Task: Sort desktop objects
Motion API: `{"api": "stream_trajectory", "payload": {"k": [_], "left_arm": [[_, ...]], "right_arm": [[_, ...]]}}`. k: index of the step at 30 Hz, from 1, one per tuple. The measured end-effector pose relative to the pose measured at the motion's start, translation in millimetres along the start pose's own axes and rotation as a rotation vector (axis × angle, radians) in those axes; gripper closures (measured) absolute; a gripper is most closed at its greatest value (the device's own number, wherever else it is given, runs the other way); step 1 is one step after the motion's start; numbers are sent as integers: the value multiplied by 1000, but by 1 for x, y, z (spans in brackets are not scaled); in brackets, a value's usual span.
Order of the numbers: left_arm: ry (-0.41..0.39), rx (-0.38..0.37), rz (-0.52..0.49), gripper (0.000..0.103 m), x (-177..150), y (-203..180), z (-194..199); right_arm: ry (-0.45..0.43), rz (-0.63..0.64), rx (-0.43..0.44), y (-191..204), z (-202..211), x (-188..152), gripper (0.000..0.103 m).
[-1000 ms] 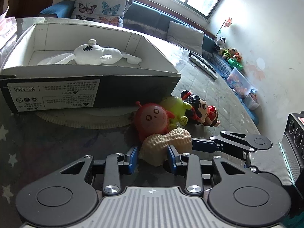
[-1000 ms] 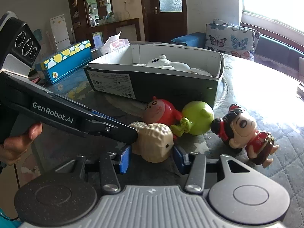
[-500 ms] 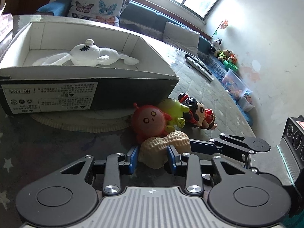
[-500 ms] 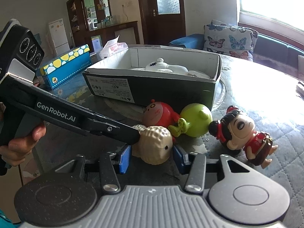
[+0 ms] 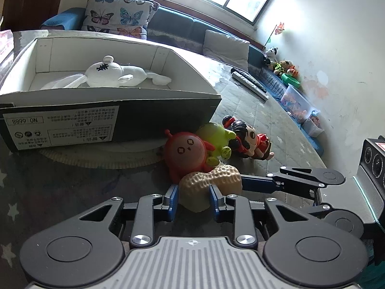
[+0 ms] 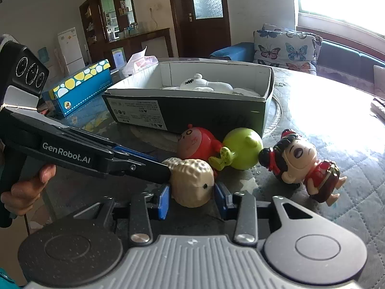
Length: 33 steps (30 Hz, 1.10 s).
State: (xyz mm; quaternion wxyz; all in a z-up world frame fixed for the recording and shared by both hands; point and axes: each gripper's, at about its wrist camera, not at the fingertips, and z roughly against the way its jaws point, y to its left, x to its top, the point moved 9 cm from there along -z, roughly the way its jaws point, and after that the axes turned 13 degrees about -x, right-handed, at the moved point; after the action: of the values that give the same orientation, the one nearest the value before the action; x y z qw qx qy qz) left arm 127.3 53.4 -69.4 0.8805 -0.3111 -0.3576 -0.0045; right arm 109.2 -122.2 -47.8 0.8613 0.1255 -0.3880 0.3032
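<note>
A tan peanut toy [image 5: 211,185] [image 6: 190,180] lies on the table between both grippers. My left gripper [image 5: 193,198] has its blue pads pressed on the peanut's sides; it also shows in the right wrist view [image 6: 166,172]. My right gripper [image 6: 193,201] is open around the peanut's other end, with gaps at both pads; it also shows in the left wrist view [image 5: 243,184]. Behind the peanut lie a red round toy [image 5: 185,154], a green round toy [image 5: 214,137] and a black-haired doll [image 5: 250,137]. An open box [image 5: 108,110] holds a white plush [image 5: 113,74].
A blue spotted box [image 6: 81,84] and a tissue pack [image 6: 142,61] stand left of the open box. A remote control [image 5: 250,82] lies on the far table side. A round woven mat [image 5: 96,156] sits under the box.
My left gripper's pads have closed in on the peanut. Both views have drawn slightly nearer to the toys. The right gripper keeps its opening.
</note>
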Motion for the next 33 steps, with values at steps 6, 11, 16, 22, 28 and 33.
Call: {"api": "stream_trajectory", "payload": {"k": [6, 11, 16, 22, 28, 33], "left_arm": [[9, -9, 34, 68, 0, 5, 0], [8, -11, 47, 68, -3, 7, 2], [5, -13, 58, 69, -3, 9, 5], [14, -6, 37, 71, -4, 10, 5], [-7, 3, 31, 71, 0, 11, 9], [-10, -3, 36, 70, -1, 9, 13]], "right_arm": [[3, -1, 7, -1, -1, 2, 64], [-11, 32, -8, -2, -1, 6, 54], [-22, 35, 14, -1, -1, 8, 54], [-43, 93, 60, 14, 7, 10, 53], [-15, 130, 81, 22, 12, 2, 52], [-3, 154, 74, 26, 14, -5, 51]]}}
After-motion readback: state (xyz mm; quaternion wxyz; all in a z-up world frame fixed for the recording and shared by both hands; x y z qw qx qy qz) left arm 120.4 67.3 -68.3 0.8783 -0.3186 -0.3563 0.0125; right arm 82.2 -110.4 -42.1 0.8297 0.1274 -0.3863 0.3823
